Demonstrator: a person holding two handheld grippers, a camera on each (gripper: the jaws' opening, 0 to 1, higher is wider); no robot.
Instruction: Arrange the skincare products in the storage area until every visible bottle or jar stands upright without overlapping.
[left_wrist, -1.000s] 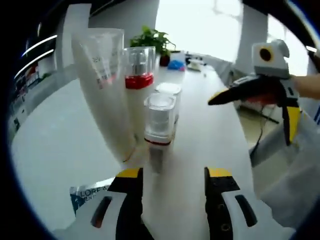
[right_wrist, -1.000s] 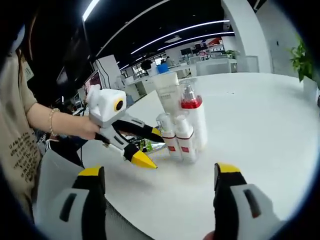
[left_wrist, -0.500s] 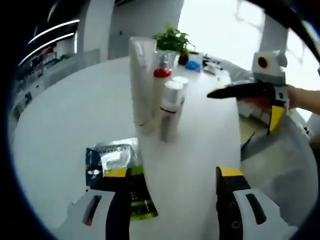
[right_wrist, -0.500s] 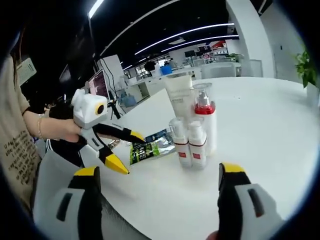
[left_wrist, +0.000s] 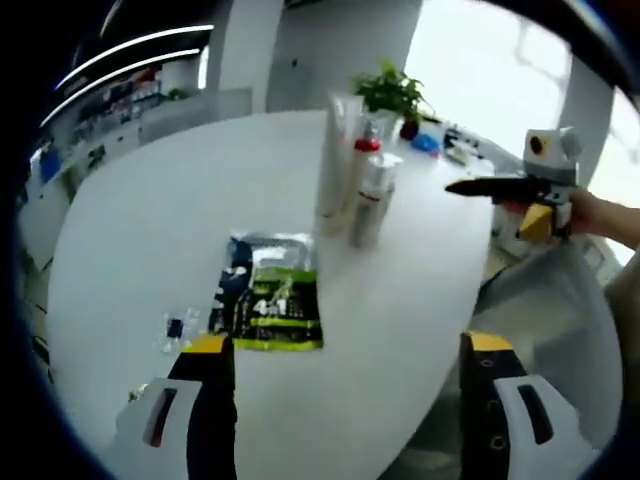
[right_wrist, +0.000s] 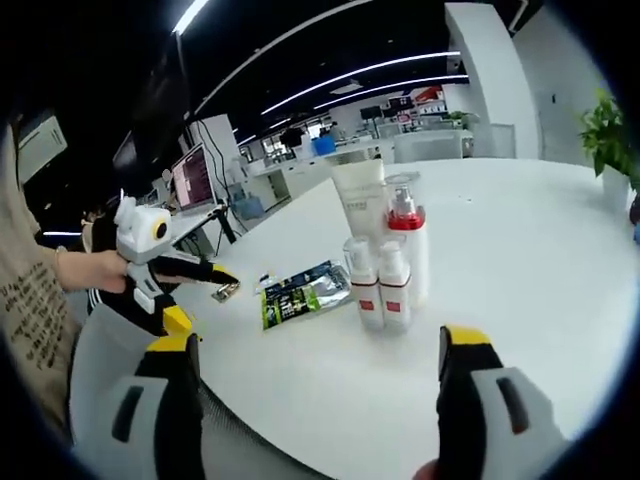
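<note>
Left gripper (left_wrist: 340, 350): my jaws stand wide apart and hold nothing; they hang above the near edge of the white table (left_wrist: 130, 220), well back from the products.
Right gripper (right_wrist: 315, 365): jaws spread wide, nothing between them; it sits off the table edge, facing the product cluster.
Product location: all bottles stand in one tight cluster near the middle of the table, just beyond the flat sachet pack (left_wrist: 268, 300).
Count, tube: one tall white tube (right_wrist: 358, 200), upright on its cap at the back of the group.
Count, large bottle: one pump bottle with a red collar (right_wrist: 408, 235), upright, just beside the tube.
Count, small bottles: two small bottles with red bands (right_wrist: 380, 285), upright, side by side at the front, touching or nearly so.
Count, flat packs: one sachet pack lying flat, plus one small clear packet (left_wrist: 178, 326) near the table edge.
Step in hand: I judge this a final check; every container appears upright with none lying on another.
Procedure: keep both grippers clear of the cluster, since the tube looks top-heavy and a brush could topple the group.
Caution: I cannot tell whether the sachet counts as a target; leave it visible.
</note>
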